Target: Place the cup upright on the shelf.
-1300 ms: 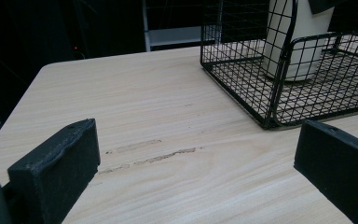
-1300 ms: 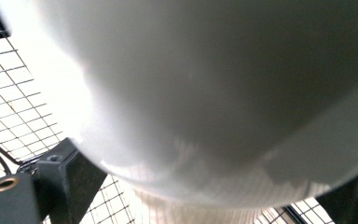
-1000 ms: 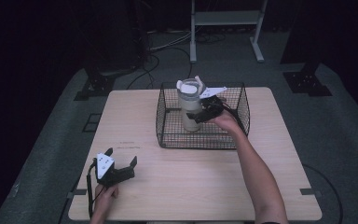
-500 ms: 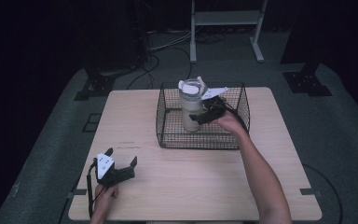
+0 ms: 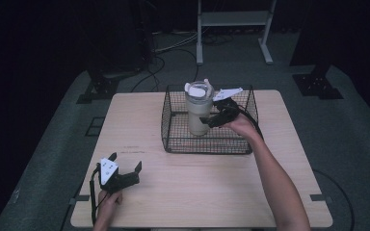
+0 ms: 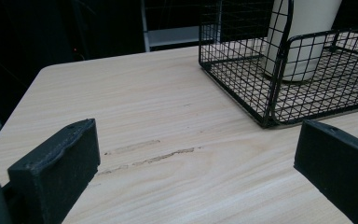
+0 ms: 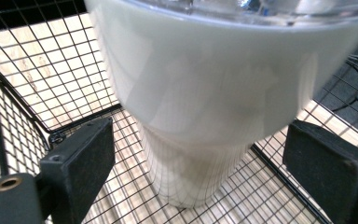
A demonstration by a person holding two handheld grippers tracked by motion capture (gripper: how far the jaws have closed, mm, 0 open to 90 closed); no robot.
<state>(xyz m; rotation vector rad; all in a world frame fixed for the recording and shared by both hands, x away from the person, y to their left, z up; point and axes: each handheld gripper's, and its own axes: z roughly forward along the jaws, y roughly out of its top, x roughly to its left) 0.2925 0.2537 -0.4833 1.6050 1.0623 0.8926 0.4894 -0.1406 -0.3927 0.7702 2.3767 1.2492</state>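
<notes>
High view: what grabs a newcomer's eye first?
The tall cream tumbler with a clear lid standing upright inside the black wire basket at the far middle of the pale wooden table. The right tongs reach over the basket's right side with their jaws open on either side of the tumbler, not gripping it. The left tongs rest open on the table's near left corner, holding nothing.
</notes>
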